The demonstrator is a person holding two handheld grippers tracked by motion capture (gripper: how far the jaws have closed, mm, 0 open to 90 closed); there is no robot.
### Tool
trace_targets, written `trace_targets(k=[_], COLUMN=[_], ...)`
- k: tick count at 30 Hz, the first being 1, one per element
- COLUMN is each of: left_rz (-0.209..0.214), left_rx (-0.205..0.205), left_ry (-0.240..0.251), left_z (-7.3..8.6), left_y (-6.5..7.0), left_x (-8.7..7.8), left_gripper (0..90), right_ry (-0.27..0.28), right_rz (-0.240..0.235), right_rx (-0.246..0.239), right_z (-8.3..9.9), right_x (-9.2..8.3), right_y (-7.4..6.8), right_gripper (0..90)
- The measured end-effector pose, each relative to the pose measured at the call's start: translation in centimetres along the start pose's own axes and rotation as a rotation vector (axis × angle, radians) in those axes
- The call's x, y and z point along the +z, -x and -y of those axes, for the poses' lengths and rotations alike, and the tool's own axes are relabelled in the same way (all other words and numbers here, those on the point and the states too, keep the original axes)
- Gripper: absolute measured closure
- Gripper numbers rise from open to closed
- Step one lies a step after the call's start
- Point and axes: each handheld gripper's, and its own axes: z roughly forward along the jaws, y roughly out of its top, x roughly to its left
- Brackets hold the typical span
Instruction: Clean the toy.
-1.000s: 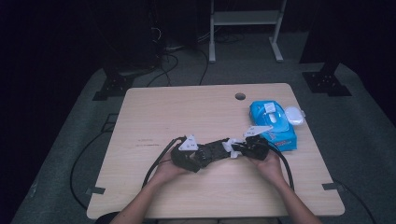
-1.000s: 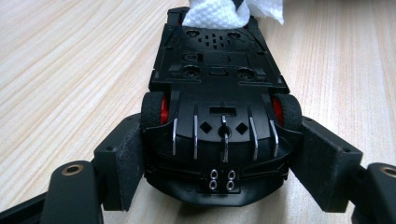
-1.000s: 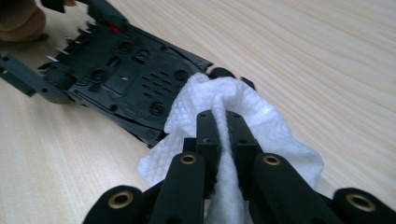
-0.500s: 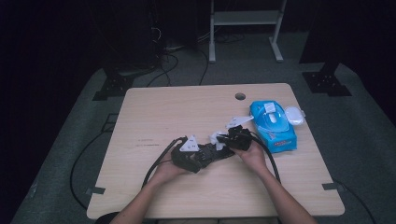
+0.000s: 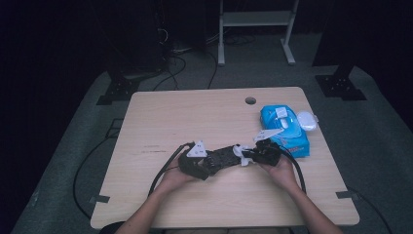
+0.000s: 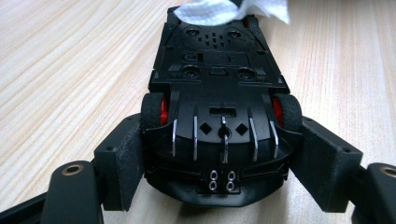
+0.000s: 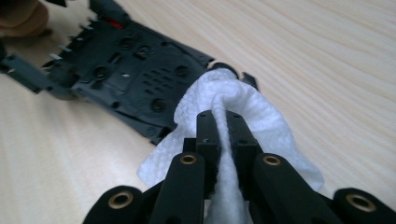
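A black toy car (image 6: 218, 116) lies underside up, held off the middle of the tabletop (image 5: 195, 112) toward its near edge, between the person's two hands. The left gripper (image 6: 219, 172) is clamped across the car's one end, its padded jaws pressing the body just behind the two wheels with red hubs; moulded slots, screws and small metal contacts show on the chassis, but no lettering can be read there. The right gripper (image 7: 219, 135) has its jaws pinched tight on a white wipe (image 7: 233, 107), which bunches up between them and spreads out over the car's far end, touching the chassis. In the high view the left gripper (image 5: 195, 158) and right gripper (image 5: 260, 151) face each other, the car (image 5: 221, 157) spanning the gap. Near the tabletop's right edge lies a blue pack of wipes (image 5: 285, 129), its flap lid turned open to the right; the print on it is too small to read. A round cable hole (image 5: 250, 100) sits by the far edge. Cables trail from both grippers toward the near edge.
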Motion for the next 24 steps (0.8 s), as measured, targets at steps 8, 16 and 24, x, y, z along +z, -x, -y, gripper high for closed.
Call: trace_targets(k=[8, 16, 24], left_rz=[-0.001, -0.002, -0.001], left_rx=[-0.006, -0.004, -0.01], left_ry=[0.002, 0.005, 0.004], left_z=[-0.1, -0.1, -0.3], left_y=[0.0, 0.0, 0.0], left_x=[0.1, 0.2, 0.3], left_gripper=[24.6, 24.6, 24.6], right_ry=[0.032, 0.04, 0.058], right_rz=[-0.112, -0.109, -0.161], right_rx=[-0.049, -0.119, -0.056], right_z=[-2.3, -4.8, -4.6], right_x=[2.1, 4.1, 4.0], right_y=[-3.7, -5.5, -4.8], right_gripper=[84.9, 84.9, 84.9])
